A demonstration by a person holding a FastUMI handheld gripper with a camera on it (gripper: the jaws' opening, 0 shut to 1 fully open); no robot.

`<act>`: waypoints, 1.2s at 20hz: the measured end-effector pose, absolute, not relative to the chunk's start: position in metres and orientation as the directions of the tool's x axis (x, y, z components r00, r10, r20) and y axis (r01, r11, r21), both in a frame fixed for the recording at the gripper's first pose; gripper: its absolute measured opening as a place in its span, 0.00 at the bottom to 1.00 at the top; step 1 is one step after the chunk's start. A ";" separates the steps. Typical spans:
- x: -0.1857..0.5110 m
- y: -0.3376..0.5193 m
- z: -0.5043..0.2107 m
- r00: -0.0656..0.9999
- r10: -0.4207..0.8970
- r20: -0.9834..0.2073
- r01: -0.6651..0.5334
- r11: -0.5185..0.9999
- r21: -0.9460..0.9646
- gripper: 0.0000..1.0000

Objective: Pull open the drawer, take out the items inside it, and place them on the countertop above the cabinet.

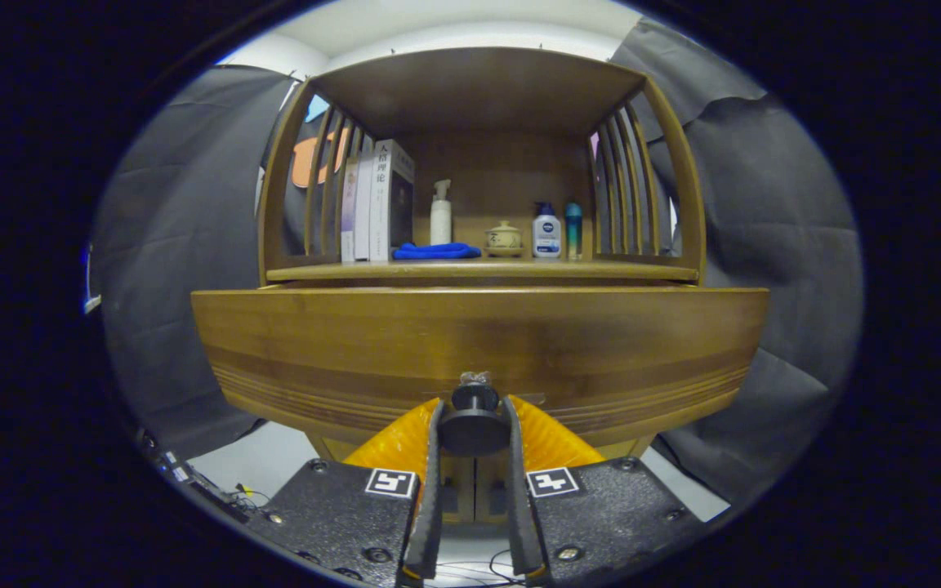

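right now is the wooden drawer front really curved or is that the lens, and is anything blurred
Gripper view: fisheye bends the brown wooden drawer front into a bow; the round black knob between the gripper fingers is sharp; the small shelf bottles are soft; light is dim but even.

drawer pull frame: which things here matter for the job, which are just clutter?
In play:
- hand-held gripper, fingers closed on the drawer knob
- drawer knob
- drawer front, pulled out a little
- countertop

Just lying about, on the countertop:
- books
- blue cloth
- white spray bottle
- small lidded pot
- lotion bottle
- teal bottle
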State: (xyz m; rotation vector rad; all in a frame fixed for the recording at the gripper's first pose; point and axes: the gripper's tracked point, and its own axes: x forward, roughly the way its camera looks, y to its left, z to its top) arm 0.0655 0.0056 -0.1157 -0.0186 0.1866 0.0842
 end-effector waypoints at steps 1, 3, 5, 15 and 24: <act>0.062 0.006 -0.115 0.979 0.083 -0.184 -0.087 0.996 -0.013 0.36; 0.056 0.005 -0.117 0.977 0.085 -0.197 -0.090 0.996 -0.016 0.36; 0.051 0.007 -0.116 0.975 0.095 -0.199 -0.099 0.995 -0.012 0.36; 0.028 0.003 -0.120 0.972 0.099 -0.214 -0.105 0.994 -0.018 0.36; 0.013 0.004 -0.121 0.970 0.103 -0.221 -0.110 0.994 -0.019 0.36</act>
